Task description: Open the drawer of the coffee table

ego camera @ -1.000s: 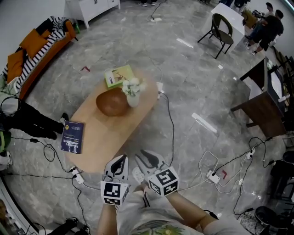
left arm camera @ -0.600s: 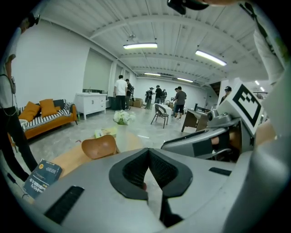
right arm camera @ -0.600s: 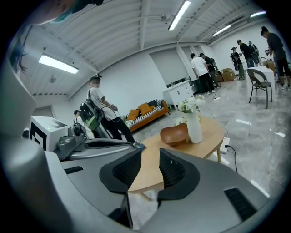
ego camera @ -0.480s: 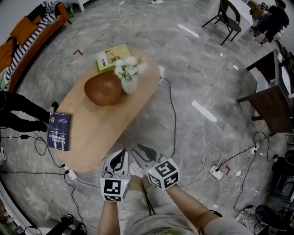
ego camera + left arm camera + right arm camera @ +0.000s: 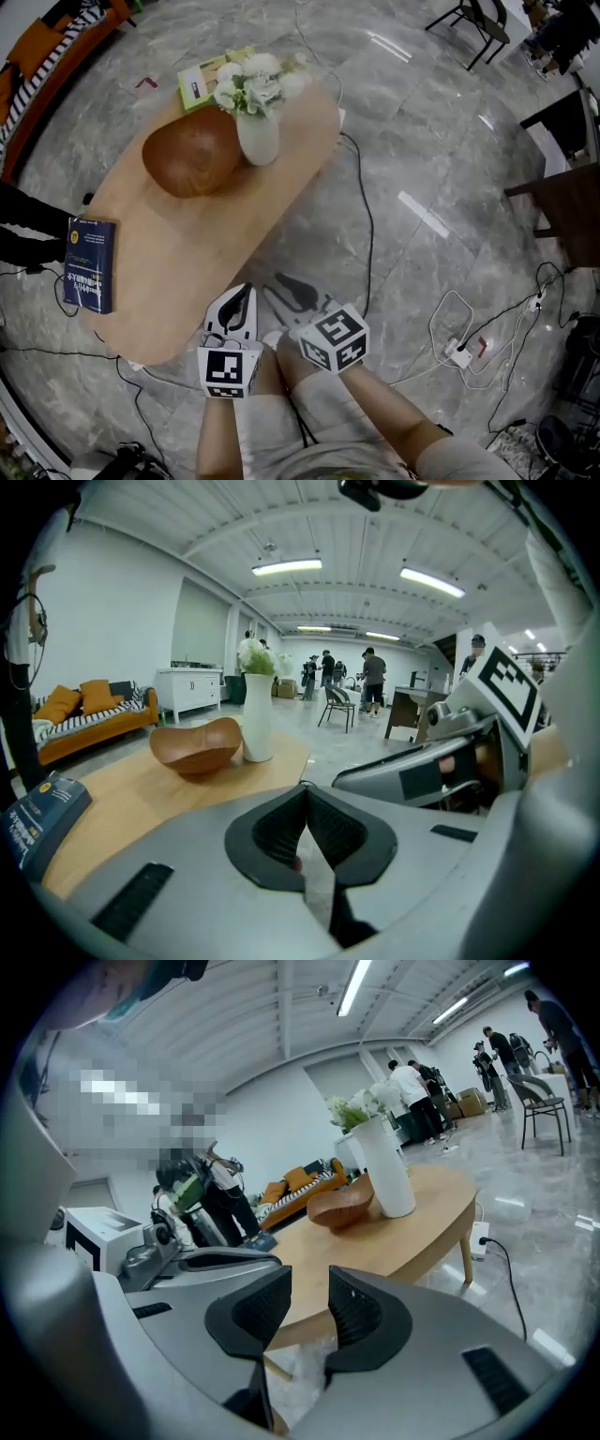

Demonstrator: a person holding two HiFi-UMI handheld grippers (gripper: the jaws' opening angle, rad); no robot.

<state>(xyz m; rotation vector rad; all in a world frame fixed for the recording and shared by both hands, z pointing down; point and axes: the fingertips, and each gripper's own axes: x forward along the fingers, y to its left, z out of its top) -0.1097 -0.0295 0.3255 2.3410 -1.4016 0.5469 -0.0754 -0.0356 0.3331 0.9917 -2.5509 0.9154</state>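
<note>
The oval wooden coffee table (image 5: 211,248) lies ahead of me, its near end just left of my grippers; no drawer shows in any view. My left gripper (image 5: 246,292) hovers beside the table's near edge with its jaws shut and empty (image 5: 306,794). My right gripper (image 5: 287,287) is right next to it over the marble floor, and its jaws have just been opening. They stand apart with nothing between them (image 5: 309,1286). In the right gripper view the table (image 5: 394,1232) shows from the side, its top above the jaws.
On the table stand a brown wooden bowl (image 5: 192,164), a white vase of flowers (image 5: 258,136), a blue book (image 5: 87,277) and a green book (image 5: 202,80). Cables and a power strip (image 5: 459,352) trail over the floor at right. A dark desk (image 5: 572,187) stands far right.
The table has grown larger and nearer in the head view as I sank down. Both grippers dropped with me and now sit level with the table's near end.
</note>
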